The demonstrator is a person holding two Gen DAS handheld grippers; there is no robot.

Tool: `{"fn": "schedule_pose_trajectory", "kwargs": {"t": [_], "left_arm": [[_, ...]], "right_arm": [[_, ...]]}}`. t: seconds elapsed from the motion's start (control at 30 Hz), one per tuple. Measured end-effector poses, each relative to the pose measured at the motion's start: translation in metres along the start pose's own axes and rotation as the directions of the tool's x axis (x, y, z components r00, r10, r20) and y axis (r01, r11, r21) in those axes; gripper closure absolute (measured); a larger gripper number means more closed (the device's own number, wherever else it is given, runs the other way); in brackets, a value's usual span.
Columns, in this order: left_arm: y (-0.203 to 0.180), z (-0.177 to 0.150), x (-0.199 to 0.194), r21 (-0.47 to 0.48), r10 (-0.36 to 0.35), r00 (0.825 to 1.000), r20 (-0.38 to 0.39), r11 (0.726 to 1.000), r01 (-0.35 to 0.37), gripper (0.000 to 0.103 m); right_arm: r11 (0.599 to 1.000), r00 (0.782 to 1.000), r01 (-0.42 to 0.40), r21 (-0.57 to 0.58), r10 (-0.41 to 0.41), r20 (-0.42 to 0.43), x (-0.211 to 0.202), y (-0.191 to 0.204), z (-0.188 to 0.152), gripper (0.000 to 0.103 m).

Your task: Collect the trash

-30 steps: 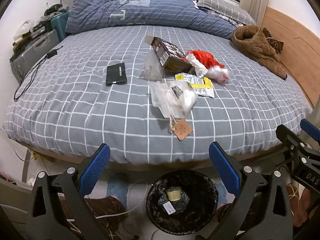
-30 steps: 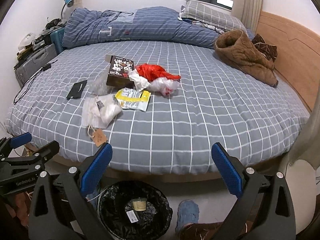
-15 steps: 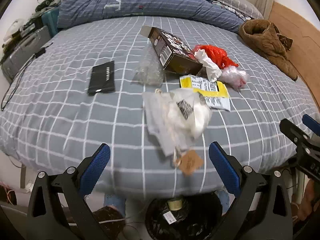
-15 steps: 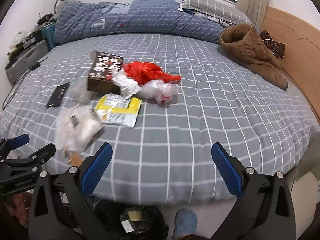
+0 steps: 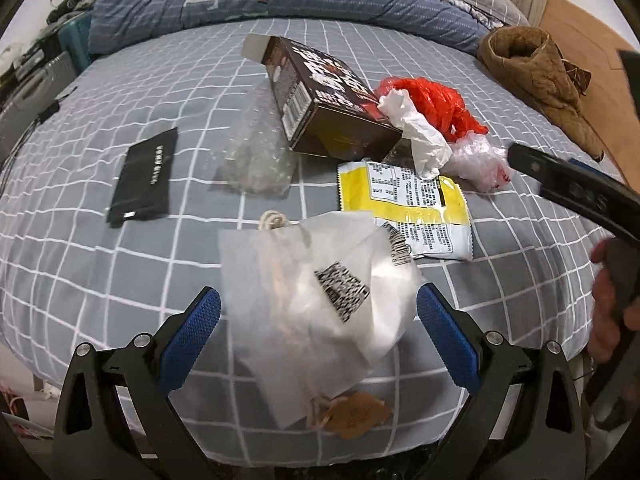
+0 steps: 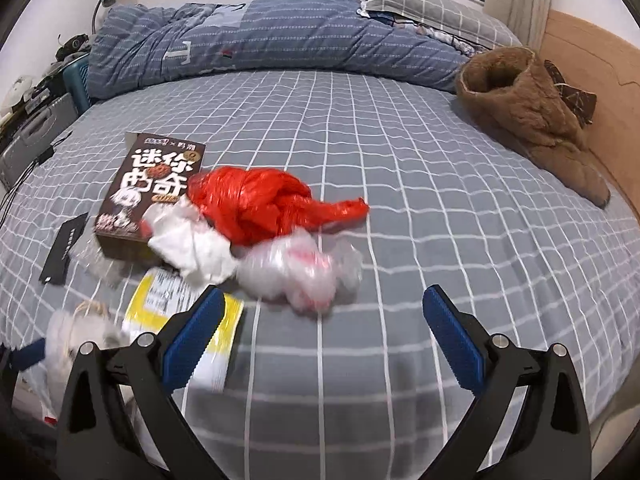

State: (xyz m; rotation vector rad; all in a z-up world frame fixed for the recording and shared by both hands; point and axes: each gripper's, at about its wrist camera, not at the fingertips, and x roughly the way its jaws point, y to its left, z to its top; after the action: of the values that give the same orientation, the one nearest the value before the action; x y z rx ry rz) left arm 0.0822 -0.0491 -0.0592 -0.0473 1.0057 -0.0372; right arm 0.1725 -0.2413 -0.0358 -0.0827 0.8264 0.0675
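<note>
On the checked grey bed [image 5: 100, 280], a frosted plastic bag [image 5: 320, 304] lies crinkled between the left gripper's [image 5: 318, 334] spread, empty jaws. The right gripper [image 6: 322, 330], jaws likewise released, hovers near a knotted red bag [image 6: 260, 204] and a glossy brown carton [image 6: 152, 188].

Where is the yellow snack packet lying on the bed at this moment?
In the left wrist view the yellow snack packet lies flat on the bed, right of centre, just in front of the brown box and behind the white plastic bag.
</note>
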Motion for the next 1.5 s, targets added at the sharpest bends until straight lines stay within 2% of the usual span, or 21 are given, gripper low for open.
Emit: {"fn": "schedule_pose_trajectory", "kwargs": {"t": [0.13,0.27,0.43,0.53,0.6,0.67,0.87,1.0,1.23,1.5], "left_arm": [[-0.004,0.003,0.008,0.009,0.014,1.0,0.003,1.0,-0.014,0.007],[-0.003,0.006,0.014,-0.004,0.006,1.0,0.0,1.0,-0.006,0.006],[-0.003,0.006,0.024,-0.016,-0.013,1.0,-0.021,1.0,0.012,0.015],[-0.006,0.006,0.029,-0.02,-0.034,0.999,-0.038,0.999,0.033,0.023],[-0.007,0.006,0.034,-0.026,-0.068,0.996,-0.059,0.997,0.067,0.037],[-0.011,0.005,0.034,-0.017,-0.066,0.996,-0.057,0.998,0.065,0.042],[-0.017,0.002,0.033,0.005,-0.076,0.996,-0.053,0.997,0.076,0.057],[-0.017,0.001,0.028,-0.007,-0.086,0.995,-0.046,0.996,0.086,0.062],[-0.01,0.001,0.015,-0.031,-0.086,0.996,-0.033,0.996,0.085,0.064],[-0.002,0.001,0.005,-0.051,-0.092,0.995,-0.022,0.995,0.091,0.067]], "right_arm": [[1.0,1.0,-0.006,0.007,0.006,-0.022,0.022,0.002,0.005,0.008],[1.0,0.999,-0.02,0.006,0.021,-0.048,0.038,0.006,0.007,0.014],[0.999,0.996,-0.037,0.003,0.037,-0.075,0.053,0.011,0.008,0.023],[0.999,0.996,-0.047,-0.003,0.047,-0.079,0.057,0.012,0.008,0.029],[0.998,0.993,-0.07,0.011,0.07,-0.092,0.06,0.011,0.008,0.036],[0.997,0.992,-0.08,0.017,0.081,-0.099,0.062,0.012,0.006,0.041],[0.995,0.99,-0.096,0.017,0.098,-0.098,0.061,0.012,-0.002,0.048],[0.993,0.989,-0.113,0.026,0.115,-0.089,0.056,0.01,0.0,0.049],[0.992,0.989,-0.118,0.037,0.121,-0.081,0.044,-0.001,-0.003,0.045],[0.993,0.991,-0.105,0.045,0.108,-0.076,0.035,-0.008,-0.01,0.046]]}}
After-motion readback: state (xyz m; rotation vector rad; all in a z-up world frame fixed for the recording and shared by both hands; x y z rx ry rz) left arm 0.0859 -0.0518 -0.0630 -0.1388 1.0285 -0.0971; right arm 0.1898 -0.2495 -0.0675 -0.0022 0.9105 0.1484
